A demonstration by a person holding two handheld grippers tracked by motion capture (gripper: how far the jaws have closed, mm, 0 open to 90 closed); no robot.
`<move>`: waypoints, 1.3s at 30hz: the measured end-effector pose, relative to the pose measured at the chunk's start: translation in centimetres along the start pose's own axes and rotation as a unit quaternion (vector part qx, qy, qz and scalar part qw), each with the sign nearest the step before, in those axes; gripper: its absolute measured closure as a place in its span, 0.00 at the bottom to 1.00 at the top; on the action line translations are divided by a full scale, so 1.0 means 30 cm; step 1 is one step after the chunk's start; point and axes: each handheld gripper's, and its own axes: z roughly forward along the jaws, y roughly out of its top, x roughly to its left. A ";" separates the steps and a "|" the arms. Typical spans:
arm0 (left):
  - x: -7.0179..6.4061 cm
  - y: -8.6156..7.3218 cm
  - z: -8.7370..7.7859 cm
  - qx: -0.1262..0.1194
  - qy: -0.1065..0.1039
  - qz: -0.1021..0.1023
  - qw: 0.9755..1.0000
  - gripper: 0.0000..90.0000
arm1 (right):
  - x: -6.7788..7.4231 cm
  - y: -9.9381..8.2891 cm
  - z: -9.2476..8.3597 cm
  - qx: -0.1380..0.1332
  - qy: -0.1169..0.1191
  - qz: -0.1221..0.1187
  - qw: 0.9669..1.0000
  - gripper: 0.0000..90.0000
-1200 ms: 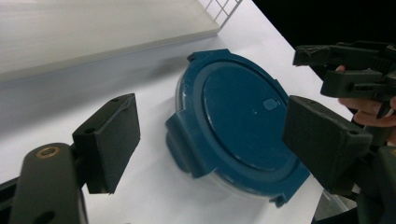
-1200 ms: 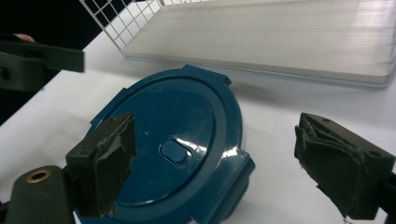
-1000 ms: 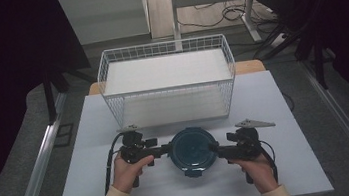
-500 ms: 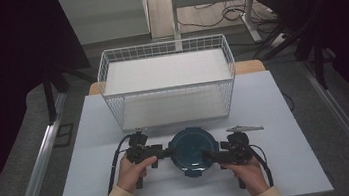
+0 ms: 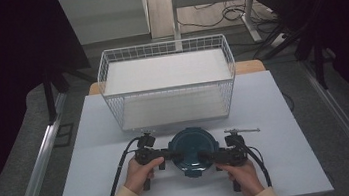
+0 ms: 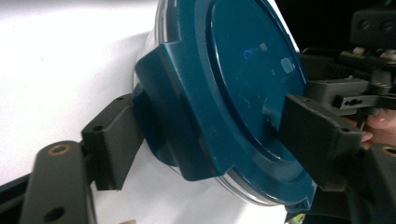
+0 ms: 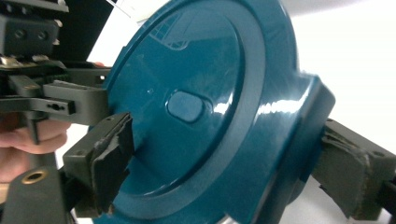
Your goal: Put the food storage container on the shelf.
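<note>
A round container with a dark teal lid (image 5: pixel 194 148) sits on the white table (image 5: pixel 274 106), near its front edge. My left gripper (image 5: pixel 172 154) holds its left side and my right gripper (image 5: pixel 209 156) its right side. In the left gripper view, one pad lies on the lid (image 6: pixel 233 84) top and the other presses the folded side clip (image 6: pixel 173 121), so the left gripper (image 6: pixel 217 137) is shut on that clip. In the right gripper view the lid (image 7: pixel 196 93) is pinched the same way by the right gripper (image 7: pixel 233 165). Both pairs of jaws have just been closing with the lid's edge between them.
A white wire basket (image 5: pixel 169 89) stands behind the container at the table's back. Cables trail from both grippers toward the front edge. Bare table lies to the left and right of the hands. Dark floor and metal rails flank the table.
Both hands have sunk a little and drawn in against the container's two sides. The container stays at about the same spot.
</note>
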 end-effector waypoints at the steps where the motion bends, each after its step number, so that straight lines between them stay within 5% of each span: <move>1: 0.001 0.000 -0.001 0.000 -0.001 -0.003 1.000 0.27 | -0.003 -0.002 0.002 0.006 0.004 0.013 1.000 0.11; 11: 0.013 -0.010 -0.018 -0.013 -0.017 -0.033 0.999 0.36 | -0.013 -0.003 -0.022 -0.007 0.009 0.038 0.999 0.25; 25: -0.063 -0.048 -0.064 -0.021 0.007 0.010 1.000 0.45 | 0.013 -0.041 -0.080 -0.041 0.017 0.031 0.999 0.37; 28: -0.087 -0.054 -0.072 -0.032 0.024 0.035 0.999 0.45 | 0.012 -0.041 -0.084 -0.048 0.022 0.031 0.998 0.39; 33: -0.096 -0.052 -0.090 -0.037 0.032 0.052 0.997 0.45 | 0.046 -0.037 -0.089 -0.052 0.013 -0.020 0.998 0.39; 39: -0.121 -0.052 -0.114 -0.050 0.029 0.062 0.996 0.46 | 0.062 -0.029 -0.106 -0.065 0.020 -0.035 0.997 0.39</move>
